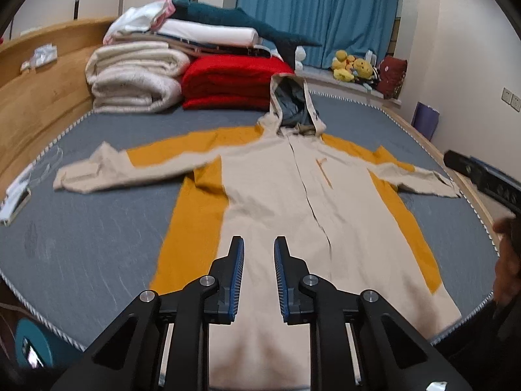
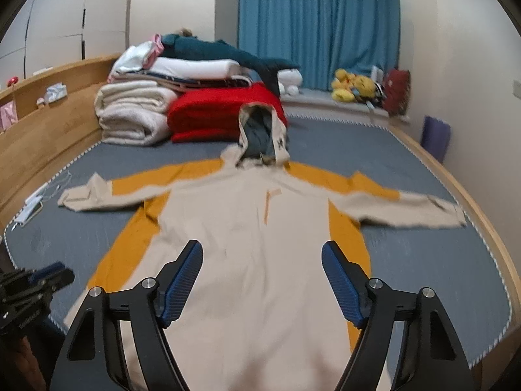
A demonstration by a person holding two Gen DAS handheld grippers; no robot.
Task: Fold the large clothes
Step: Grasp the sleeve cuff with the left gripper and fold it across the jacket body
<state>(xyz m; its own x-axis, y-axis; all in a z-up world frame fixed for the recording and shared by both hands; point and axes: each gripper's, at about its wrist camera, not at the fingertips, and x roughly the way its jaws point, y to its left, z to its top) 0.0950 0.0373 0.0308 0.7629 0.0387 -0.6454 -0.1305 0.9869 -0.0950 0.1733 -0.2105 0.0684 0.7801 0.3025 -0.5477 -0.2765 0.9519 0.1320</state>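
Hooded coat [image 1: 270,195] spread flat, front up, on grey mattress [image 1: 97,228]; both grippers above its hem end.

I see the mattress framed by a wooden bed surround [image 1: 29,104], blue curtain [image 1: 319,9] on the far wall, and folded bedding [image 1: 136,75] with a red blanket [image 1: 228,81] stacked behind the hood. Sleeves reach out sideways; the one on the picture's right ends near the mattress's piped edge, the other stops short of a small white item [image 1: 14,202] lying at the opposite edge. Bare mattress is free on both sides of the body. My left gripper [image 1: 259,244] shows fingers close together with a narrow gap, nothing between them; right gripper [image 2: 262,251] fingers stand wide apart, empty.
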